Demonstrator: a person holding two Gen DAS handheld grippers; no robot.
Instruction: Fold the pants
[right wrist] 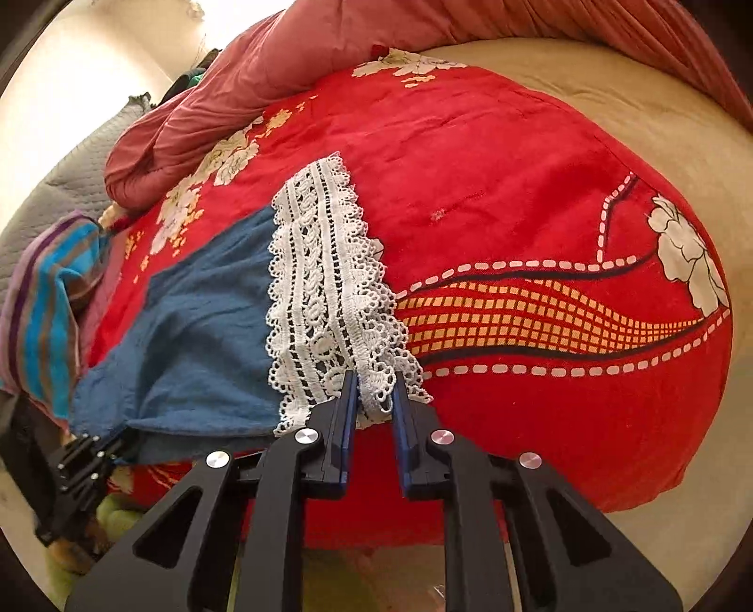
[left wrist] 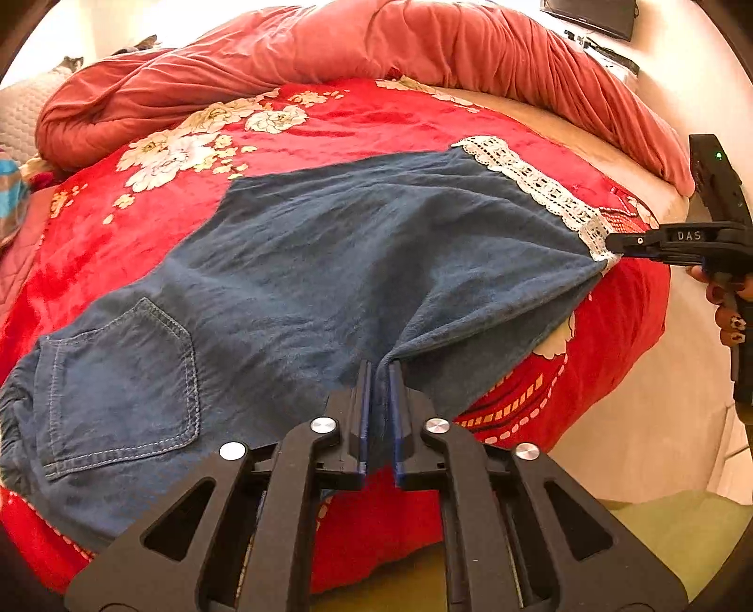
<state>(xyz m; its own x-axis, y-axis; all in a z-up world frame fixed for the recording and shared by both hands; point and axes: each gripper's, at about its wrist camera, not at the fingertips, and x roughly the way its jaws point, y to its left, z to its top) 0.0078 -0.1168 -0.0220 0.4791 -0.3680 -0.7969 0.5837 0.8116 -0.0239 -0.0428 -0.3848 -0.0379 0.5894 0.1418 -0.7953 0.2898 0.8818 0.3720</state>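
Blue denim pants [left wrist: 329, 263] lie spread on a red flowered blanket [left wrist: 357, 127], back pocket [left wrist: 122, 381] at the near left, white lace hem [left wrist: 532, 183] at the far right. My left gripper [left wrist: 380, 372] is shut on the near edge of the pant leg. My right gripper [right wrist: 372, 383] is shut on the near end of the lace hem [right wrist: 324, 282]; it also shows in the left wrist view [left wrist: 616, 245] at the hem's corner. The blue leg [right wrist: 202, 329] stretches left of the lace, with the left gripper [right wrist: 120, 435] at its edge.
A bunched salmon quilt [left wrist: 423, 42] lies along the far side of the bed. A beige sheet [right wrist: 635, 122] shows to the right. A striped cloth [right wrist: 47, 301] lies at the left. The blanket's edge hangs over the bed's near side.
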